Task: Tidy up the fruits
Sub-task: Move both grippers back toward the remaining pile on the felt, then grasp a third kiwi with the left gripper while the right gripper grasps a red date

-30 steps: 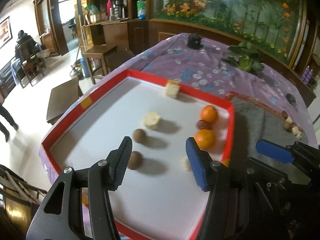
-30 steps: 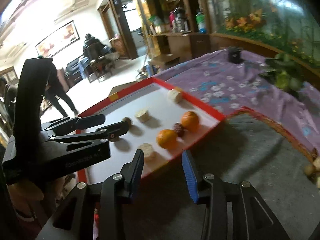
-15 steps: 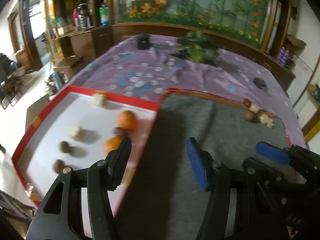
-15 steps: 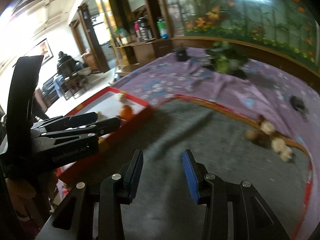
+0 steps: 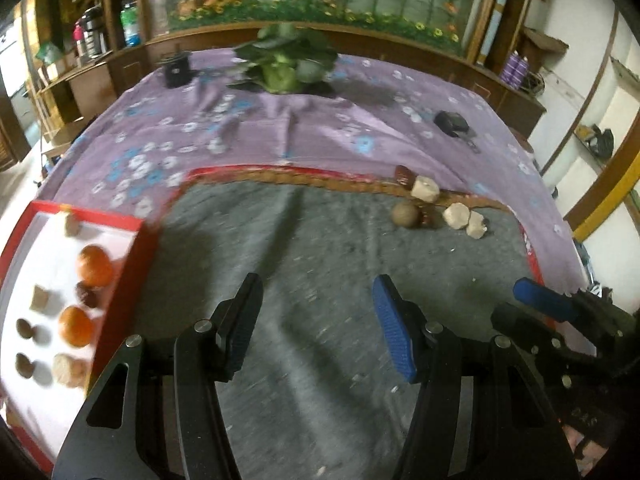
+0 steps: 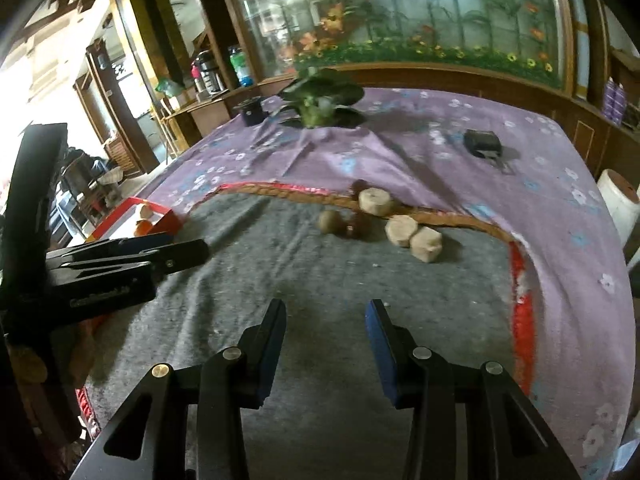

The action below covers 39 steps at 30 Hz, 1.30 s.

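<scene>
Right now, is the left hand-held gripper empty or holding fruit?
Empty. The left hand-held gripper stands open over bare grey felt mat, nothing between its fingers.

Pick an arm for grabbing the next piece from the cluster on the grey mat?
Right, probably. The right gripper is open and empty with the fruit cluster nearly dead ahead; from the left gripper, also empty, it sits off to the right.

my table [image 5: 360, 128]: purple floral cloth | on it: grey mat [image 5: 320, 264]; red tray [image 5: 136, 256]; plant [image 5: 284, 64]; 2 dark objects

red tray [image 5: 136, 264] cut off, fruit blurred
</scene>
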### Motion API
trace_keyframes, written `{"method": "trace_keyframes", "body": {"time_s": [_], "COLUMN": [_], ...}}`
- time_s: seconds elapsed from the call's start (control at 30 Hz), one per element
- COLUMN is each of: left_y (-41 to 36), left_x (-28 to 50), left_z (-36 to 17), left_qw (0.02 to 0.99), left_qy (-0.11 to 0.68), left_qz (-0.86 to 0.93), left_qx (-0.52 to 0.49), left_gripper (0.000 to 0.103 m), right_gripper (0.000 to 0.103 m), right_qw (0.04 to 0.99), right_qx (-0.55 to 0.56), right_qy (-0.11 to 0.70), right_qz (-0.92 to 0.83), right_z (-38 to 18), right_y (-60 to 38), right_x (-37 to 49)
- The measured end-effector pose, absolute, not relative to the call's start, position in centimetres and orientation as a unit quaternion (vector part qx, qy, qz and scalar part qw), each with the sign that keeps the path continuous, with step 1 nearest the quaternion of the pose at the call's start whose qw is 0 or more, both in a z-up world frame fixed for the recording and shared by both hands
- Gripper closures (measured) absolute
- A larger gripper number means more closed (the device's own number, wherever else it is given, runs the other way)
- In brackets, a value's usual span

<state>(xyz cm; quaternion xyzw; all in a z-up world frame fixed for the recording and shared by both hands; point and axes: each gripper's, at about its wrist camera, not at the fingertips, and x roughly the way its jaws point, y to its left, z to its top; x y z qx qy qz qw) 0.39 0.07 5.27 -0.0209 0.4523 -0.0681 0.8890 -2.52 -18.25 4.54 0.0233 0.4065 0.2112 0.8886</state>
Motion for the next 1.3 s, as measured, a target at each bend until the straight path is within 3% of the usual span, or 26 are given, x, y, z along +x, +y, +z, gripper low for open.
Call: {"method": "trace_keyframes", "body": {"time_s": [0.73, 0.8, 0.87, 1.0, 1.3], "left_y": [-6.6, -6.8, -6.8, -7.4, -5.1], "left_x": [7.8, 7.9, 8.0, 7.5, 6.4], "left_z": [2.0, 1.8, 1.8, 1.7, 2.7], "left_qw": [0.853, 0.855, 0.856, 0.853, 0.861], "left_qy": [0.466, 0.462, 0.458, 0.451, 0.456], "left_qz": [-0.228, -0.227, -0.229, -0.243, -0.213], "left_qx": [0.058, 0.069, 0.074, 0.1, 0.065], "left_gripper": [0.046, 0.051, 0.072, 0.082, 0.082], "right_gripper": [0.062, 0.062, 0.062, 0.062, 0.062], "right_qw": [0.882, 0.883, 0.881, 0.879, 0.876], "right_qx": [0.055, 0.06, 0.068, 0.07, 0.047], "right_qy": [0.414, 0.412, 0.413, 0.418, 0.423], "right_qz": [0.219, 0.218, 0.219, 0.22, 0.229], "right_z": [3.3, 3.2, 3.1, 2.8, 3.3], "right_y": [-20.7, -20.9, -21.2, -21.2, -19.7], "right_x": [-0.4, -0.3, -0.2, 0.0, 0.4]}}
